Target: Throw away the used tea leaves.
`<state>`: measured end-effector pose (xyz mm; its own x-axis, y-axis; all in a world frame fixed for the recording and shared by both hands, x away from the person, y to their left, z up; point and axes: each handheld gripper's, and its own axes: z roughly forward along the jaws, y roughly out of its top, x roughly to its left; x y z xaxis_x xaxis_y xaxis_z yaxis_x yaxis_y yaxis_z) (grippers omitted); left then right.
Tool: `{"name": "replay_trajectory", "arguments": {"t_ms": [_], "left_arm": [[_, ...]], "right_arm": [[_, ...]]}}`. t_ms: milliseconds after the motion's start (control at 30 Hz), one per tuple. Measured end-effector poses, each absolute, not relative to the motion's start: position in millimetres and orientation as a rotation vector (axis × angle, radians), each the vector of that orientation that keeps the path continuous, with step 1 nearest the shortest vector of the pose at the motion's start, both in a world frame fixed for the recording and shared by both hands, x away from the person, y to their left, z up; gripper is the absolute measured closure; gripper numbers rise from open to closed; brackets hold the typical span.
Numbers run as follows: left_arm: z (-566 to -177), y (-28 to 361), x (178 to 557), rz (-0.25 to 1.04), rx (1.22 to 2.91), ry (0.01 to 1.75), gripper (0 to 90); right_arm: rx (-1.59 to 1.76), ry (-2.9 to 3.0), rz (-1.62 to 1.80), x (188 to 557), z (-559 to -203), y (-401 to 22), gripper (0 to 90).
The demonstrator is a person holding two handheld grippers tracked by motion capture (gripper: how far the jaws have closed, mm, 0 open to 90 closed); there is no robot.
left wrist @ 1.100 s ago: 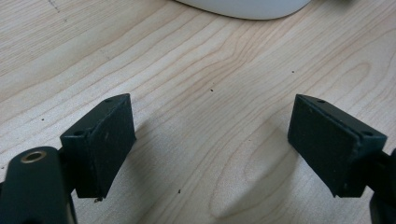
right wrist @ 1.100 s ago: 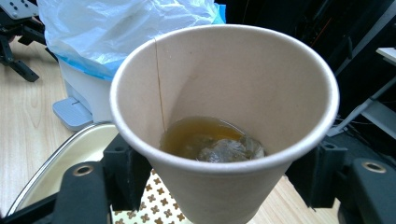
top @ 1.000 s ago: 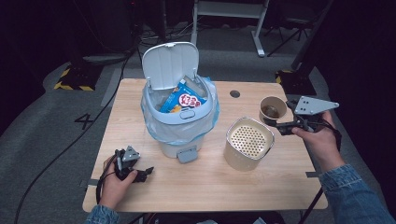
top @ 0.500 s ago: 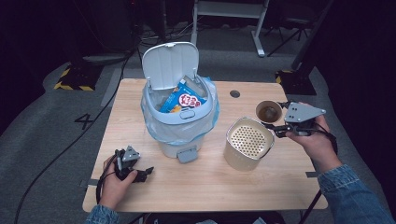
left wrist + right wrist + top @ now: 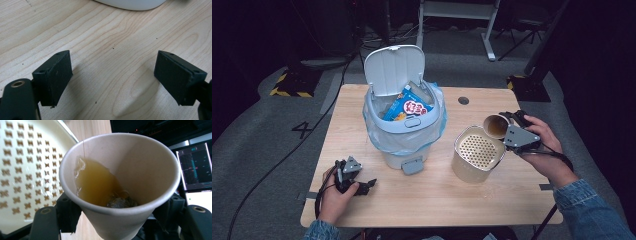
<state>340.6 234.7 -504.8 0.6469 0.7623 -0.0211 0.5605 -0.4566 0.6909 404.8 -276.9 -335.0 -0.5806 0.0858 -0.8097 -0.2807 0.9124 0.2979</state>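
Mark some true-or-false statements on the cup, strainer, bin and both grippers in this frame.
1. The right gripper grips a paper cup tilted toward the strainer pot. True.
2. The cup is empty. False: it holds amber liquid and a tea bag.
3. The bin has its lid shut. False: the lid stands open, with a snack bag inside.
4. The left gripper is open over bare table. True.
5. The left gripper holds the strainer pot. False: nothing is between its jaws.
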Motion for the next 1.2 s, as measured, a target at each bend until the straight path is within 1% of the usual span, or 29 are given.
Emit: {"name": "replay_trajectory", "arguments": {"t_ms": [267,533,967,1200], "left_arm": [[-505,235,341,0.383,2.186,1.023,15.2],[-505,235,341,0.384,2.186,1.023,15.2],[-505,235,341,0.384,2.185,1.024,15.2],[-505,235,341,0.384,2.185,1.024,15.3]], "right_arm": [[-0.257,2.072,0.292,401,-345,-267,32.2],[-0.339,1.988,0.163,395,-351,-260,32.2],[-0.515,1.746,-0.131,384,-359,-253,32.2],[-0.664,1.554,-0.31,374,-370,-243,32.2]]}}
